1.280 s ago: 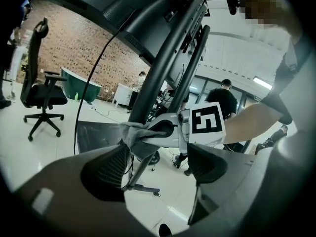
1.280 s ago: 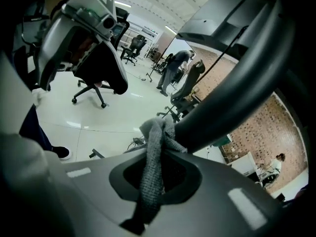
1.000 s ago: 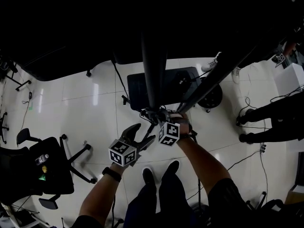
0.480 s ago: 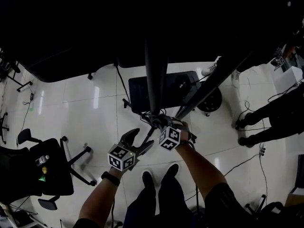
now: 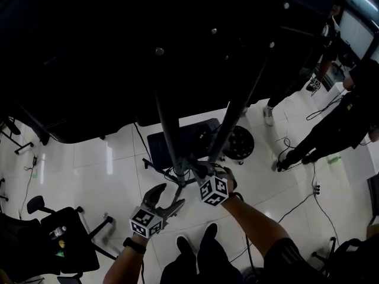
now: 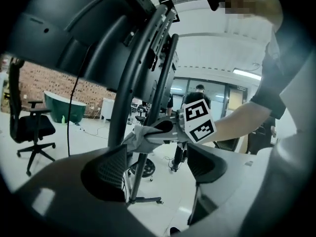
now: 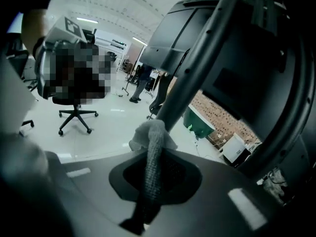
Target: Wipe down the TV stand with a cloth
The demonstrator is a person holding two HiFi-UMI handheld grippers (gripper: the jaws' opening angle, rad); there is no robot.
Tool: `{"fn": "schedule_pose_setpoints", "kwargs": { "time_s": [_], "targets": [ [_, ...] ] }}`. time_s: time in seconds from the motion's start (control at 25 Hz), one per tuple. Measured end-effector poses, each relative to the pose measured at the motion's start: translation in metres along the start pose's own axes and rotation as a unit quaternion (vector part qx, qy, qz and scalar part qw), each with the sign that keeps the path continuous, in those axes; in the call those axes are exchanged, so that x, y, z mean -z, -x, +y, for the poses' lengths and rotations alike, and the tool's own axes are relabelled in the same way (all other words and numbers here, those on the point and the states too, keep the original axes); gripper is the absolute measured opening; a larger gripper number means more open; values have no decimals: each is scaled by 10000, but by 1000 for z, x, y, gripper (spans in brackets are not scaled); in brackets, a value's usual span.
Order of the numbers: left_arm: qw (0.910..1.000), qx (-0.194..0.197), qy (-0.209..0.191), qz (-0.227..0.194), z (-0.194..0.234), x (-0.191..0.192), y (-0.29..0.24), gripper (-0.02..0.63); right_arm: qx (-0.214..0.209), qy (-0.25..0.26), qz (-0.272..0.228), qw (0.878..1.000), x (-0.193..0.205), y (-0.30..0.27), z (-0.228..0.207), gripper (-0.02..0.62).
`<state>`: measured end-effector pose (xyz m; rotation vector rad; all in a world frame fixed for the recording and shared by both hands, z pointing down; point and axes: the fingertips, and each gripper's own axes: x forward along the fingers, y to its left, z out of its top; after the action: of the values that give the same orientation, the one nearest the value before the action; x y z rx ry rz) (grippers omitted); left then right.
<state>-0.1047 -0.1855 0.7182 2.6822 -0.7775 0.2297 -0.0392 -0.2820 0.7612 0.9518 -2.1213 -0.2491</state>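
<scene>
The TV stand's dark poles (image 5: 169,135) rise from a black base plate (image 5: 180,142) to the back of a large screen (image 5: 148,52). My right gripper (image 5: 198,171) is shut on a grey cloth (image 7: 153,147) and presses it against a slanted stand pole (image 7: 197,68). In the left gripper view the same cloth (image 6: 140,137) sits bunched on the pole (image 6: 123,112), next to the right gripper's marker cube (image 6: 200,120). My left gripper (image 5: 169,197) hangs open a little below and to the left, holding nothing (image 6: 158,164).
Black office chairs (image 5: 59,241) stand at the lower left on the white tiled floor. A person in dark clothes (image 5: 337,123) stands at the right, with cables (image 5: 308,188) trailing nearby. A round black foot (image 5: 240,144) sits behind the stand. A green tub (image 6: 61,110) lies far off.
The head view has tilted up, so more of the screen's back shows. The right gripper stays on the poles with the cloth; the left gripper stays open beside it.
</scene>
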Motion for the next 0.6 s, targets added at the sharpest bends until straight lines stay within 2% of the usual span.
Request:
{"fn": "schedule_pose_setpoints", "kwargs": {
  "time_s": [0.12, 0.32, 0.44, 0.6],
  "targets": [
    [9993, 193, -299, -144, -22, -36, 12, 406, 270, -7, -170, 9995, -35, 44, -31, 17],
    [9964, 462, -437, -561, -55, -95, 23, 402, 865, 215, -436, 9951, -90, 113, -92, 17],
    [9921, 748, -725, -693, -82, -131, 29, 397, 1238, 373, -582, 9899, -122, 149, -125, 17],
    [9860, 960, -1084, -827, -112, -173, 39, 397, 1575, 275, -796, 9839, -160, 197, -159, 17]
  ]
}}
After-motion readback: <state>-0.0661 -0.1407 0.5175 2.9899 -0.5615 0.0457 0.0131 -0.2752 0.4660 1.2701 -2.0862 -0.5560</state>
